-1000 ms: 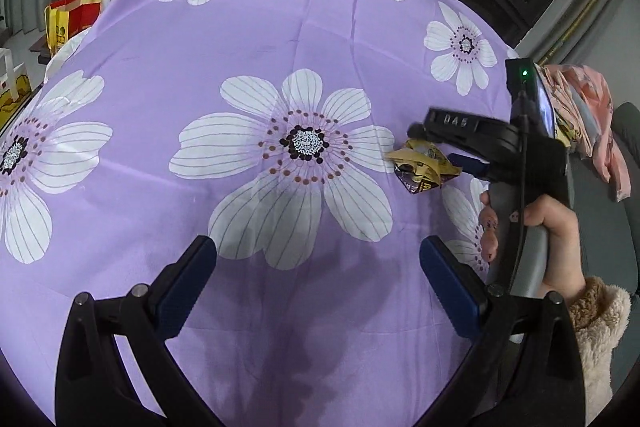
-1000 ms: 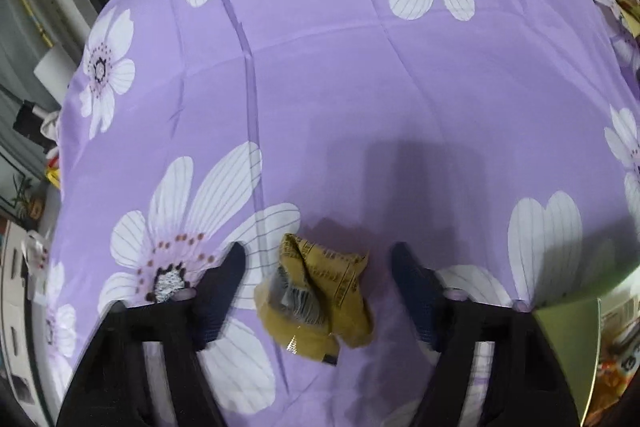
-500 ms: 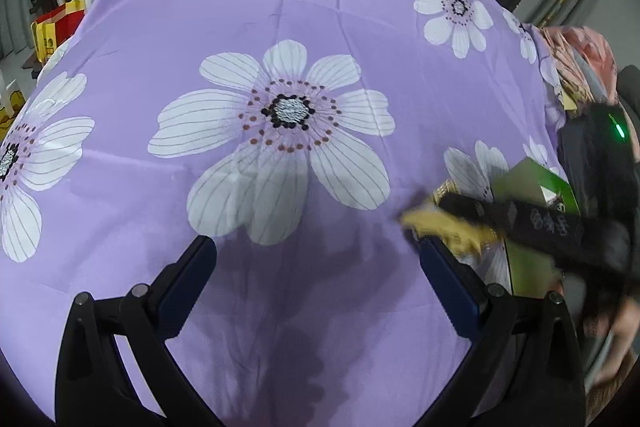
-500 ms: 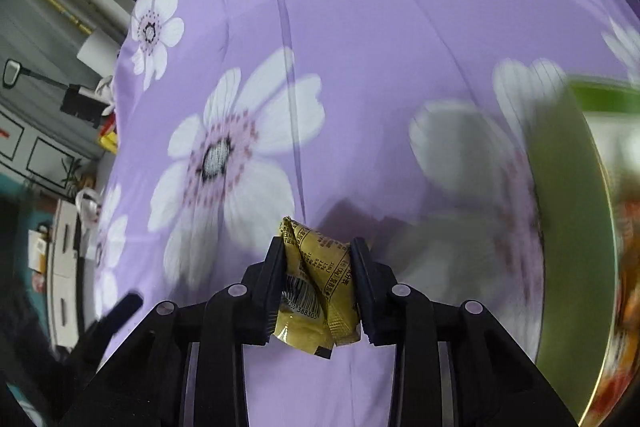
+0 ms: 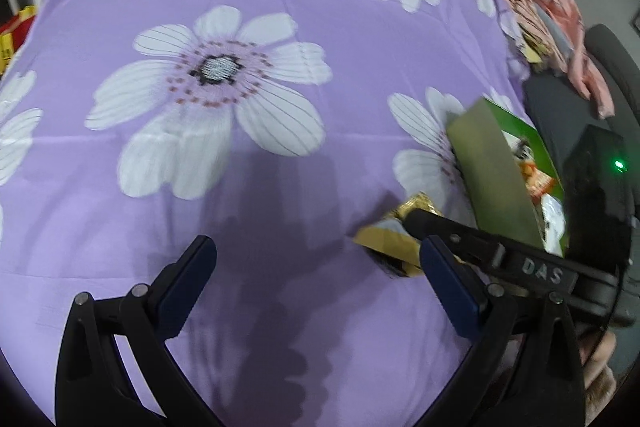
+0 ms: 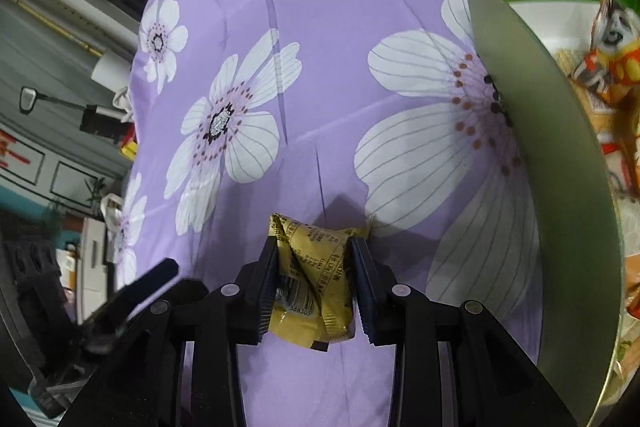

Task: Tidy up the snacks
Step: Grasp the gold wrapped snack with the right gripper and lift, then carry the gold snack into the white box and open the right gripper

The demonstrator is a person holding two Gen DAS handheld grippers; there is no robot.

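Note:
My right gripper [image 6: 314, 267] is shut on a crumpled gold snack packet [image 6: 312, 279] and holds it above the purple flowered tablecloth [image 6: 320, 47]. In the left wrist view the same packet [image 5: 394, 243] sticks out of the right gripper [image 5: 412, 223] at the right. A green box [image 6: 552, 167] with several snack packs inside stands just right of the packet; it also shows in the left wrist view [image 5: 496, 179]. My left gripper [image 5: 320, 279] is open and empty over the cloth.
The tablecloth [image 5: 240, 27] covers the whole table. Pink cloth [image 5: 560, 23] and a dark chair [image 5: 612, 55] lie past the right edge. Shelves and clutter [image 6: 48, 147] stand beyond the left edge in the right wrist view.
My right gripper closed on the gold packet, lifted it and carried it right toward the green box. My left gripper shifted a little; it stays open.

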